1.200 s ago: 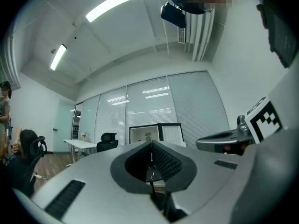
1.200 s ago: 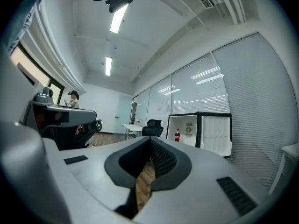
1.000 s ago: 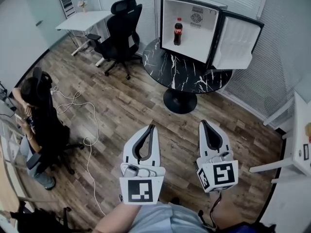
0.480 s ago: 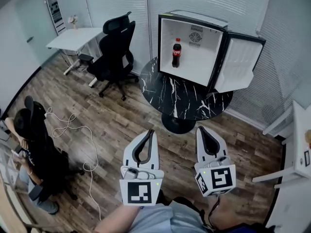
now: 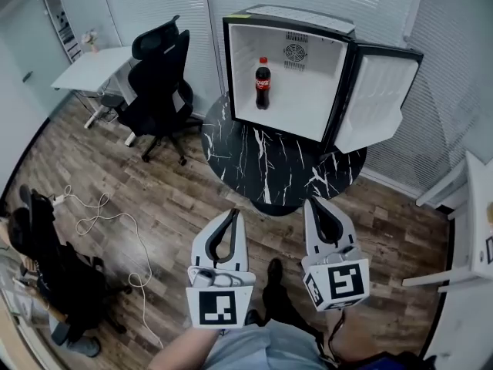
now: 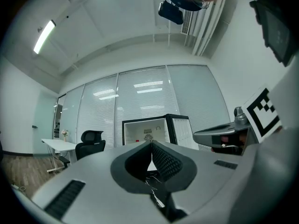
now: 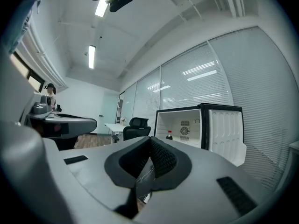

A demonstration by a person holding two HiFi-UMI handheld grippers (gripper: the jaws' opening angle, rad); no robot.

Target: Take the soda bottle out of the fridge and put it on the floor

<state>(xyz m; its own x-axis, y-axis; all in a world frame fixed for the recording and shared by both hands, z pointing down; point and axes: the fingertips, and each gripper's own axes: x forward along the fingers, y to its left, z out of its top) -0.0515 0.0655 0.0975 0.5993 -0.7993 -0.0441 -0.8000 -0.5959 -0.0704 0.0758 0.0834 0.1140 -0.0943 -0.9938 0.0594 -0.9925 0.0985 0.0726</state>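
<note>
A small black fridge stands on a round black marble table, its door swung open to the right. Inside, a dark soda bottle with a red cap and label stands upright on the white floor of the fridge; the bottle also shows in the right gripper view. My left gripper and right gripper are held level over the wooden floor, short of the table, both shut and empty. In the left gripper view the jaw tips hide the bottle.
A black office chair and a white desk stand left of the table. A person sits in a chair at the lower left, with a white cable across the floor. Another white desk is at the right.
Both grippers have moved forward toward the table and fridge, which now look nearer and larger. Their jaws stayed shut. The seated person has slid toward the lower left edge of view.
</note>
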